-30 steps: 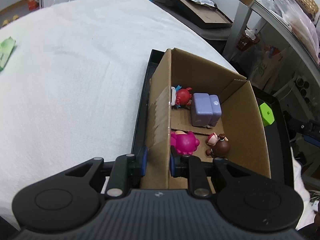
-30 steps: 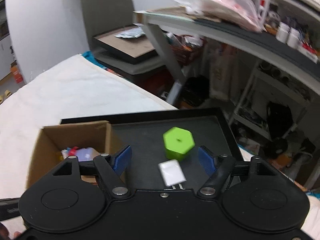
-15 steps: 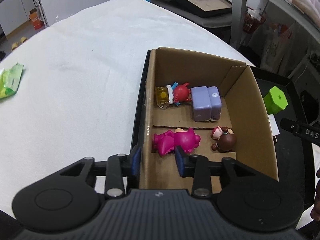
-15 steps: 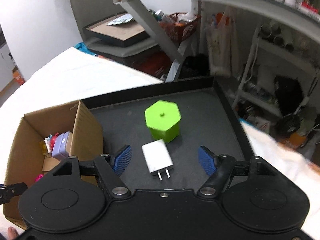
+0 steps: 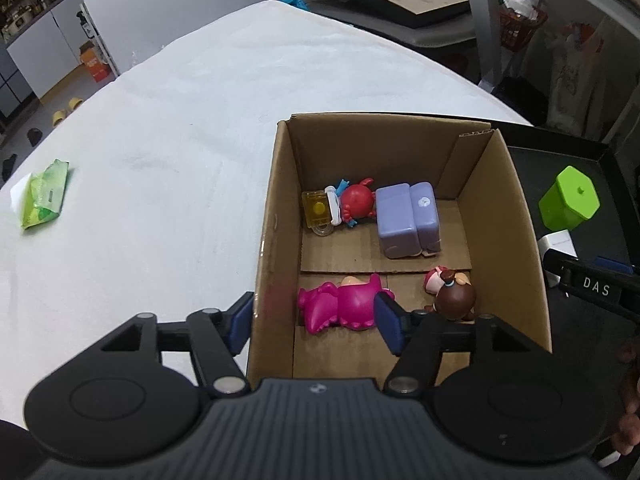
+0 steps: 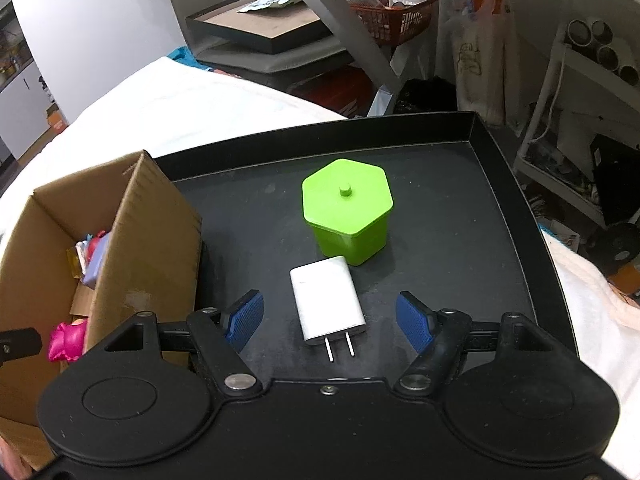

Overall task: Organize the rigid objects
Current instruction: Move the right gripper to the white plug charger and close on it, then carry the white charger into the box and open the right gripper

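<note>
Left wrist view. The left gripper [image 5: 316, 318] hangs over the near left wall of the cardboard box [image 5: 516, 216]. Its fingers [image 5: 387, 322] have just been opening and now straddle that wall without pressing it, one pad outside and one inside beside the pink figure [image 5: 340, 306]. The box also holds a brown-haired figure [image 5: 454, 296], a lavender block [image 5: 406, 220] and a red figure [image 5: 358, 204]. The box sits on the black tray [image 5: 560, 148], which lies on the white-covered desk [image 5: 160, 140]. A green packet [image 5: 44, 194] lies well apart on the desk.

Right wrist view. The right gripper [image 6: 330, 316] points down at the white charger plug [image 6: 326, 298], fingers [image 6: 412, 322] spread wide and clear of it on both sides. The plug lies flat on the tray, prongs toward the camera, its far corner just beside the green hexagonal container [image 6: 348, 210].

Technique. The step in hand is judged to be picking up the plug for the box. Lower squarely, close across the plug's narrow sides, and keep the pads off the prongs and the container.
</note>
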A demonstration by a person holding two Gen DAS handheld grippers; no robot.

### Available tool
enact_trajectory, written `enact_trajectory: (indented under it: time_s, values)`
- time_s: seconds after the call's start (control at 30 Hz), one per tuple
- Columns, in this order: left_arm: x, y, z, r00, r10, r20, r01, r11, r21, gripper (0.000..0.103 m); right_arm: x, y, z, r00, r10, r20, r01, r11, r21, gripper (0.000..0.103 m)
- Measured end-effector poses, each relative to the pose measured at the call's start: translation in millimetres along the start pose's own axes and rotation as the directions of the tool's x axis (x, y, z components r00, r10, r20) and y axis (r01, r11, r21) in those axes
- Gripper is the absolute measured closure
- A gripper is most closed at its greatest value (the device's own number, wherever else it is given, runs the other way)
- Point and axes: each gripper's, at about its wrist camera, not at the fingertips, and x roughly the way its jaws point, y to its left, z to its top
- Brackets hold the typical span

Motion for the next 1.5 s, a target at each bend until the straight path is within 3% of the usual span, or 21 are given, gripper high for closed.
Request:
enact_trajectory:
  time_s: [0.23,0.27,0.3,0.37,1.0,1.5]
  values:
    - [0.0,-8.4,3.1,0.999,0.047,-0.015,-0.047,0.999,0.007,0.036,13.1,-1.5,-2.3,1.000,0.013,-0.023,-0.013,1.000,-0.021,0.032]
    - [-0.8,-8.8,3.3,0.999,0.052,-0.016,-0.052,0.999,0.008,0.036,15.4,-1.2,-3.6,0.999,0.020,-0.033,-0.021,0.999,-0.029,0.042]
    - [-1.7,-9.8,3.6,0.998,0.055,-0.015,-0.054,0.998,0.009,0.036,15.7,-0.5,-4.4,1.000,0.016,-0.025,-0.017,0.999,-0.039,0.060]
    - [-3.8,-10.5,3.4,0.998,0.060,-0.013,-0.060,0.998,0.009,0.036,14.7,-1.5,-4.3,1.000,0.014,-0.013,-0.014,0.999,-0.041,0.066]
    - [-20.0,3.0,0.7,1.000,0.012,-0.003,-0.012,1.000,0.001,0.036,-27.5,-7.6,-0.5,0.997,0.058,0.051,-0.060,0.997,0.040,0.067]
    - [-23.6,41.1,-0.8,0.999,-0.046,-0.001,0.045,0.996,-0.076,0.036,-72.9,28.6,23.4,0.991,0.096,0.090,-0.096,0.995,-0.007,0.066]
